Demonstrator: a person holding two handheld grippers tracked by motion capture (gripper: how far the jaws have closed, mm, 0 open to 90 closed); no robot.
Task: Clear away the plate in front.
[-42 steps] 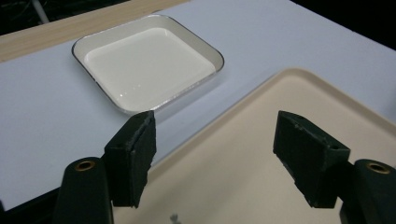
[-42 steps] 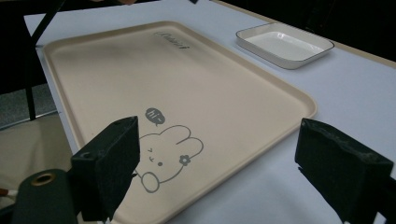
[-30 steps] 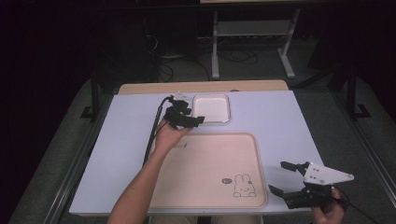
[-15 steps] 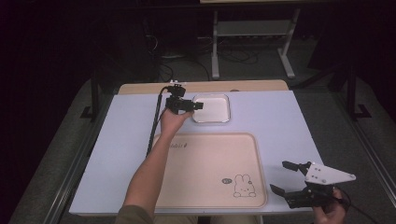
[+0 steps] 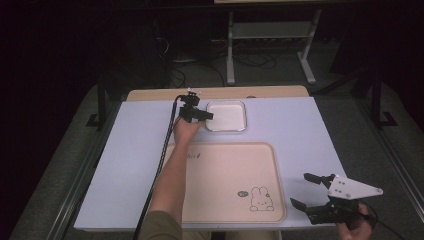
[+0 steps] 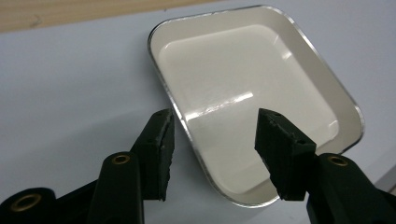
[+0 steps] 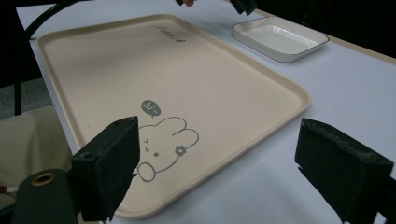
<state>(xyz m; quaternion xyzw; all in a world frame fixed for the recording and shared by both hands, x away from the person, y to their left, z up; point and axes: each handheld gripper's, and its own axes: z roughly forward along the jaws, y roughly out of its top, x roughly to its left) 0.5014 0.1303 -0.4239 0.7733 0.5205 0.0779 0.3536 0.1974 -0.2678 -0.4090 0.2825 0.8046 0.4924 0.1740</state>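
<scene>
A white square dish (image 5: 226,116) with a thin dark rim sits on the pale blue table top, just beyond the beige tray (image 5: 225,165). My left gripper (image 5: 207,116) is at the dish's left edge. In the left gripper view the dish (image 6: 243,70) is empty, and my left gripper (image 6: 215,116) straddles its rim, one jaw over the table and one over the inside. The jaws have just been closing, with the rim between them and gaps on both sides. My right gripper (image 5: 298,189) stands wide open near the tray's front right corner, and my right gripper (image 7: 217,126) holds nothing.
The beige tray (image 7: 140,60) carries a rabbit drawing (image 7: 163,144) near its front right corner and is otherwise bare. A wooden strip (image 5: 215,93) runs along the table's far edge. A black cable (image 5: 162,155) trails from the left gripper along the forearm.
The left hand has reached farther away and lower, from the tray's far edge to the dish's left edge, and its jaws have narrowed. The right gripper has stayed put.
</scene>
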